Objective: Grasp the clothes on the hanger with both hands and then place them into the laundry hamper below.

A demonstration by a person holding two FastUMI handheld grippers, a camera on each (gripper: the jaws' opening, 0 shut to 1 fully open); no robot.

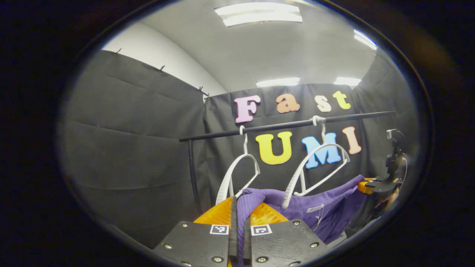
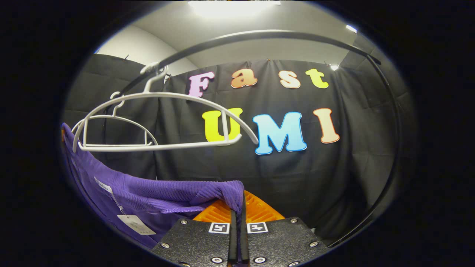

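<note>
A purple knit garment (image 1: 315,205) stretches between my two grippers, below the white hangers. My left gripper (image 1: 239,222) is shut on one end of it, the cloth pinched between the orange fingers (image 1: 219,215). In the right gripper view my right gripper (image 2: 237,218) is shut on the other end of the garment (image 2: 156,196), which trails off to the left with a paper tag (image 2: 135,224) hanging from it. The right gripper (image 1: 371,184) also shows far right in the left gripper view, holding the cloth. A white hanger (image 2: 156,122) hangs bare above the garment.
A black rail (image 1: 289,124) carries two white hangers (image 1: 237,174) (image 1: 319,163). Its upright post (image 1: 193,174) stands at the left. In the right gripper view the rail (image 2: 259,35) arches overhead and curves down the right side. Black cloth walls close in all around.
</note>
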